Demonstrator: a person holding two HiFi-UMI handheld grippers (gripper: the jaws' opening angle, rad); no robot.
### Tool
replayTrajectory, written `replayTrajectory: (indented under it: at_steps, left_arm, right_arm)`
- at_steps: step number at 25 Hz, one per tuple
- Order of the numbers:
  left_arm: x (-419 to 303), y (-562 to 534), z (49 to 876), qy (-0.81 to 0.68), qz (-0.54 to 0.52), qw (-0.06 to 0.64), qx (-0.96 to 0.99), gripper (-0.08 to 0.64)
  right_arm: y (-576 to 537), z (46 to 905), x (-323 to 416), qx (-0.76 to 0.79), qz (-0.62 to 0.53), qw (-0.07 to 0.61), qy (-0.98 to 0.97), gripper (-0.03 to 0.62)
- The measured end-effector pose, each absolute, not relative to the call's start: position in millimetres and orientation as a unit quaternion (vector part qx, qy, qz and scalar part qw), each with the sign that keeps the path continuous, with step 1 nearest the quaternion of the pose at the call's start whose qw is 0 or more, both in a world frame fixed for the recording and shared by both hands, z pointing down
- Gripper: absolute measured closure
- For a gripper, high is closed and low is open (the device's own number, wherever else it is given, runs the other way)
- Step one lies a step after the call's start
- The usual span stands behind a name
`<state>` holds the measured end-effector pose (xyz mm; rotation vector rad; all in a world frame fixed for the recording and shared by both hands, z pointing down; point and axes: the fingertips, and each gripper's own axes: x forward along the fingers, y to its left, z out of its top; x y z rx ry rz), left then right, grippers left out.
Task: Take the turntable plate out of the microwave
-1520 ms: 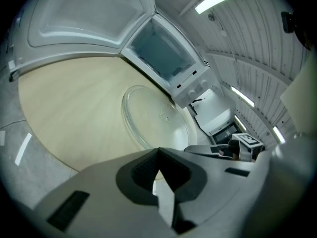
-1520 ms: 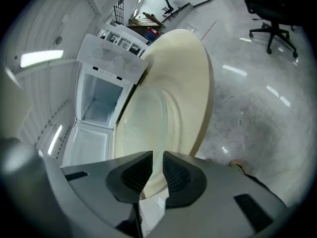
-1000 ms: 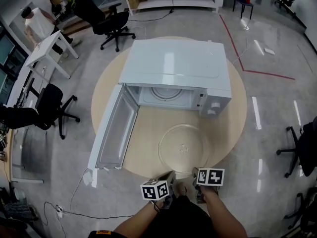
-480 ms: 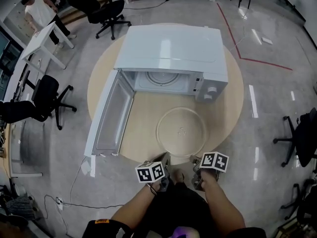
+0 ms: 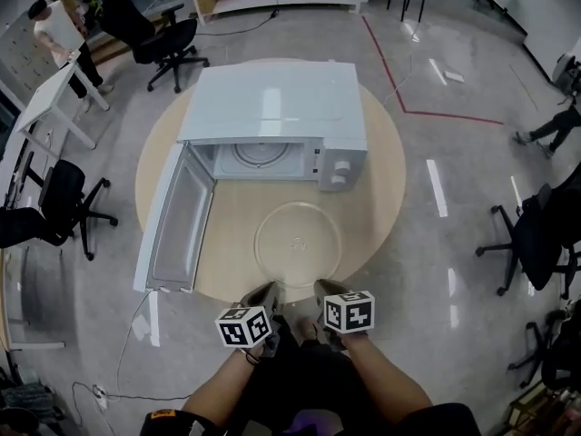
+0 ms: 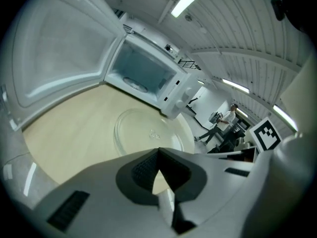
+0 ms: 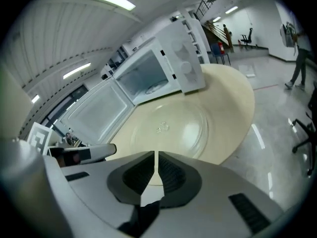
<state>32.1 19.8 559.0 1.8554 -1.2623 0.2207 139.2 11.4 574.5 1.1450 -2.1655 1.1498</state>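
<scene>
The round table (image 5: 386, 189) lies ahead of and below both claws, with its near edge just in front of the claw tips. The white microwave (image 5: 272, 107) stands on the far part of the table, straight ahead of the claws and well apart from them, its cavity facing them. The microwave door (image 5: 177, 221) is swung fully open and extends toward the claws on the left side, ahead-left of the left claw. The turntable plate (image 5: 298, 243), a clear glass disc, is outside the microwave. It lies flat on the table between the cavity and the claws, directly ahead of both claw tips and near them, but touching neither. The left claw (image 5: 263, 291) is held above the near table edge and points forward and down. In the left gripper view its tips meet and nothing is gripped. The right claw (image 5: 329, 287) sits just beside the left claw at the same level. In the right gripper view its jaws are closed to a hairline slit and hold nothing. Each claw carries a marker cube (image 5: 243, 326) behind its jaws.
</scene>
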Motion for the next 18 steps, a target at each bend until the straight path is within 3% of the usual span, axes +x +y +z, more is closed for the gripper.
replayTrajectory:
  at_steps: [7,18]
  left_arm:
    - [40,34,508,-0.533,0.124,0.322,0.773,0.514]
    - [45,52,456,-0.549,0.118,0.26,0.786,0.514]
  right_arm:
    - [19,523,134,0.409,0.295,0.2,-0.84,0.575]
    - [21,463,144,0.428,0.239,0.127,-0.862,0.575]
